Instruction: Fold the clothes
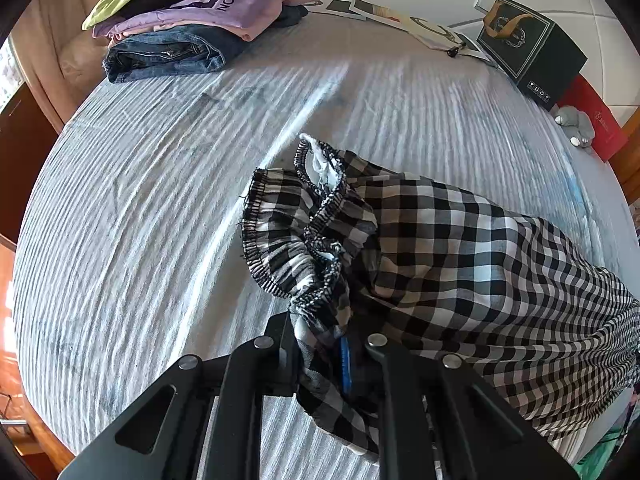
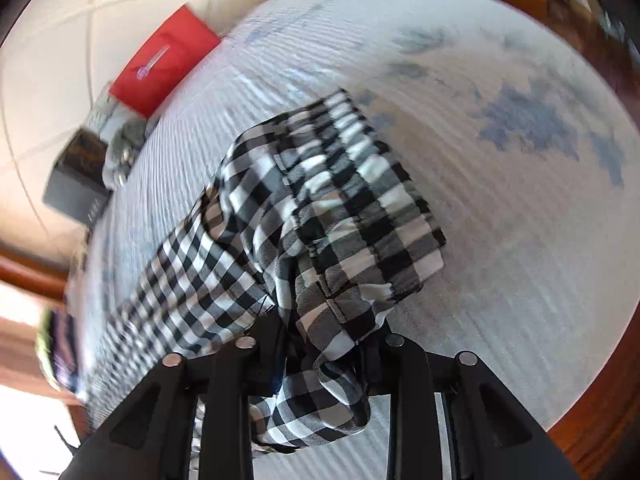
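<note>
**A:** Nearest the lens, what do you make of the left gripper (image 1: 324, 344)?

**B:** Clenched on the checked garment (image 1: 460, 264), on a gathered bit of cloth just below the elastic waistband (image 1: 296, 216). That waistband bunches forward of the fingers, toward the folded pile (image 1: 188, 20) at the far side of the bed (image 1: 140, 200).

**A:** And the cloth from there?

**B:** Taking the waistband as the mark: the body of the garment runs off to the right of it, a long checked band sagging toward the bed and leaving the picture at the right edge. So its long axis lies across the bed, side to side.

**A:** The other end?

**B:** The right gripper (image 2: 320, 344) pinches it too, with a hem or leg end (blurred, I can't tell which) draped ahead of the fingers. From there the cloth trails back leftward, toward the waistband.

**A:** So it hangs between the two?

**B:** Yes, held at both ends, crumpled in the middle, partly resting on the bed. Neither hand is nearer; each has its own end. I judge the coming move turns on that span: whether they draw apart to flatten it or meet to fold it, the frames don't settle.
</note>
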The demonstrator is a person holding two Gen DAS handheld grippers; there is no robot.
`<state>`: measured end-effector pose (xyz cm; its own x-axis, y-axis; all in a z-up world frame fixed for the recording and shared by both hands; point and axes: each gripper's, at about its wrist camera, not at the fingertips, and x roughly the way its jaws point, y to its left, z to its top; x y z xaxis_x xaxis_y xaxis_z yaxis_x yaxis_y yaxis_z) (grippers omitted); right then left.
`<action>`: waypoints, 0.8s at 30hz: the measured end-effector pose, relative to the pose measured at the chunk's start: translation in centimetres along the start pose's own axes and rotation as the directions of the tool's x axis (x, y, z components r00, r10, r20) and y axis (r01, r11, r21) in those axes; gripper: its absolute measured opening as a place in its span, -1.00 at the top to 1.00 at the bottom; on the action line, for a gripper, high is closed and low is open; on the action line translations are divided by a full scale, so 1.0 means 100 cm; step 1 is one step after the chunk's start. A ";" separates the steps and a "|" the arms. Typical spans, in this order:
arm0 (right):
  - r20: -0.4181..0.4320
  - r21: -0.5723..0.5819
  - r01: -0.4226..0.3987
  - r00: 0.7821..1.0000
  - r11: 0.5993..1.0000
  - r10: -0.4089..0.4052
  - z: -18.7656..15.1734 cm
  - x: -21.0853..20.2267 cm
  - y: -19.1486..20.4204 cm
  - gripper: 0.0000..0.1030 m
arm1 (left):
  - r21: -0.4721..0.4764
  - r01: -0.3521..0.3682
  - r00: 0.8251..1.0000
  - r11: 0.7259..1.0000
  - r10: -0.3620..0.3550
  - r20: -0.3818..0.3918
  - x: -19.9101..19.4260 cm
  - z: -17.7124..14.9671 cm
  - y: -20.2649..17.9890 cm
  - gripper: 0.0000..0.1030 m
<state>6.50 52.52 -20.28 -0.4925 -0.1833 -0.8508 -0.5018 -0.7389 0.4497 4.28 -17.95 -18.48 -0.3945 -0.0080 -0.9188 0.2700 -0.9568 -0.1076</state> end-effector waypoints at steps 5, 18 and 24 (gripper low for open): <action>0.047 -0.038 -0.037 0.998 0.999 0.039 0.015 -0.011 0.020 0.52 | -0.010 0.007 1.000 1.000 -0.007 0.008 -0.002 0.014 0.007 0.78; 0.289 -0.272 -0.134 0.933 0.953 0.213 0.077 -0.067 0.120 0.70 | 0.065 0.043 0.941 0.997 -0.063 0.333 -0.095 0.139 -0.026 0.79; 0.362 -0.311 -0.199 0.879 0.929 0.310 0.117 -0.090 0.151 0.70 | 0.053 0.057 0.918 0.997 -0.074 0.389 -0.102 0.177 -0.028 0.76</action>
<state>-4.98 50.60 -2.70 -0.8458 -0.1554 -0.5103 -0.1470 -0.8518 0.5029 -8.05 -20.29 -2.09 -0.7239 -0.0500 -0.6881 0.1998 -0.9698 -0.1397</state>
